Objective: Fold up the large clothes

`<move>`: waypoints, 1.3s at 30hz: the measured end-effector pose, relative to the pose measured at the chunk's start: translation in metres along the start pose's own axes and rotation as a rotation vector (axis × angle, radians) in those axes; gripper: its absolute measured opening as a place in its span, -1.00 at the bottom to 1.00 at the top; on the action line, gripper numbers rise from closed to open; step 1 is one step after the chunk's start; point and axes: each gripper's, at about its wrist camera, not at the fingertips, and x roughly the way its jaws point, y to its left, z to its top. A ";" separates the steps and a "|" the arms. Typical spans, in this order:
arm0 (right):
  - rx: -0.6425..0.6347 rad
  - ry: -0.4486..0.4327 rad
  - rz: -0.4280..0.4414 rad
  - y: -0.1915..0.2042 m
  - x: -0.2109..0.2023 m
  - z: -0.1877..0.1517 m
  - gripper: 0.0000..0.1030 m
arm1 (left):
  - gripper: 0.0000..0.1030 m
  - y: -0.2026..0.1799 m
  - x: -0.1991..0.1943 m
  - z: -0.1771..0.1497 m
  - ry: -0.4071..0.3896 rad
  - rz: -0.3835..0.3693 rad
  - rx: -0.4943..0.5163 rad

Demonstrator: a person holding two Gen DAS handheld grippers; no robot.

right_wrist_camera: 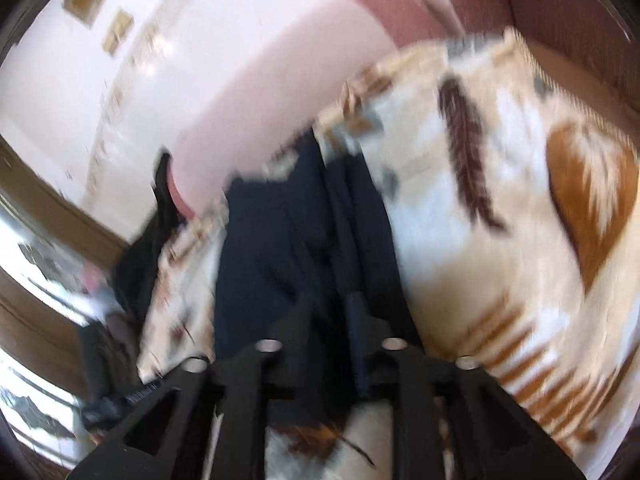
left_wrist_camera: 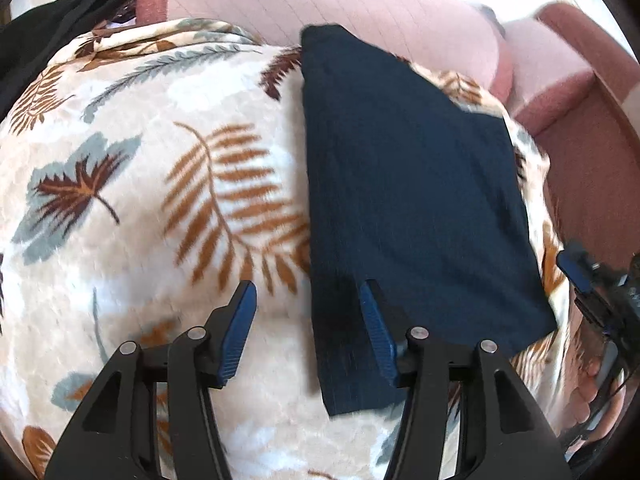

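A dark navy garment (left_wrist_camera: 404, 196) lies folded into a long flat shape on a cream blanket with a leaf print (left_wrist_camera: 152, 184). My left gripper (left_wrist_camera: 308, 294) is open just above the garment's near left edge; its right finger (left_wrist_camera: 378, 332) is over the cloth and its left finger (left_wrist_camera: 240, 332) is over the blanket. The right gripper (left_wrist_camera: 580, 276) shows at the right edge of the left wrist view, beside the garment's near right corner. In the blurred right wrist view my right gripper (right_wrist_camera: 328, 304) sits over the navy garment (right_wrist_camera: 280, 240), jaws partly apart; a grip cannot be made out.
Pink cushions (left_wrist_camera: 360, 0) and a rust-red sofa arm (left_wrist_camera: 584, 128) lie behind and to the right of the blanket. A black cloth (left_wrist_camera: 48, 32) hangs at the far left. The right wrist view shows a white wall (right_wrist_camera: 140, 60) and wooden trim (right_wrist_camera: 48, 208).
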 end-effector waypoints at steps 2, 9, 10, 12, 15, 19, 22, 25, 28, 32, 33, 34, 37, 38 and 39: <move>-0.017 0.002 -0.022 0.009 0.014 0.014 0.13 | 0.02 0.003 0.005 0.015 0.012 -0.008 -0.021; -0.007 0.144 -0.136 0.017 0.102 0.038 0.08 | 0.02 -0.007 0.030 0.052 0.054 -0.048 -0.048; -0.017 0.140 -0.124 0.017 0.108 0.040 -0.08 | 0.02 -0.010 0.031 0.057 0.048 -0.053 -0.045; -0.078 0.084 -0.077 0.024 0.105 0.047 -0.91 | 0.03 -0.012 0.036 0.063 0.038 -0.057 -0.040; -0.079 0.003 -0.066 0.019 0.099 0.057 -0.94 | 0.20 -0.011 0.050 0.068 0.036 -0.059 -0.056; -0.018 0.100 -0.223 -0.018 0.138 0.061 -0.95 | 0.42 -0.006 0.073 0.066 0.064 -0.080 -0.120; 0.025 0.073 -0.154 -0.021 0.124 0.063 -0.93 | 0.40 -0.001 0.065 0.063 0.077 -0.112 -0.131; 0.011 0.065 -0.031 -0.011 0.089 0.056 -0.70 | 0.39 0.011 0.038 0.047 0.035 -0.137 -0.125; -0.008 0.083 0.055 -0.006 0.068 0.035 0.28 | 0.39 0.020 0.028 0.026 0.031 -0.182 -0.164; -0.101 0.198 -0.074 -0.001 0.083 0.006 0.00 | 0.39 0.017 0.049 0.005 0.124 -0.154 -0.194; -0.119 0.204 -0.047 0.002 0.080 0.003 -0.78 | 0.39 0.016 0.048 0.002 0.129 -0.159 -0.201; -0.133 0.184 -0.028 0.004 0.074 0.003 -0.84 | 0.39 0.014 0.044 0.000 0.118 -0.158 -0.195; -0.178 0.085 -0.030 0.006 0.052 0.000 -0.90 | 0.39 0.002 0.037 -0.005 0.089 -0.131 -0.142; -0.163 0.101 -0.055 -0.002 0.057 -0.003 -0.91 | 0.39 -0.002 0.037 -0.007 0.089 -0.119 -0.127; -0.143 0.142 -0.091 -0.013 0.067 -0.007 -0.90 | 0.39 -0.005 0.038 -0.009 0.093 -0.107 -0.118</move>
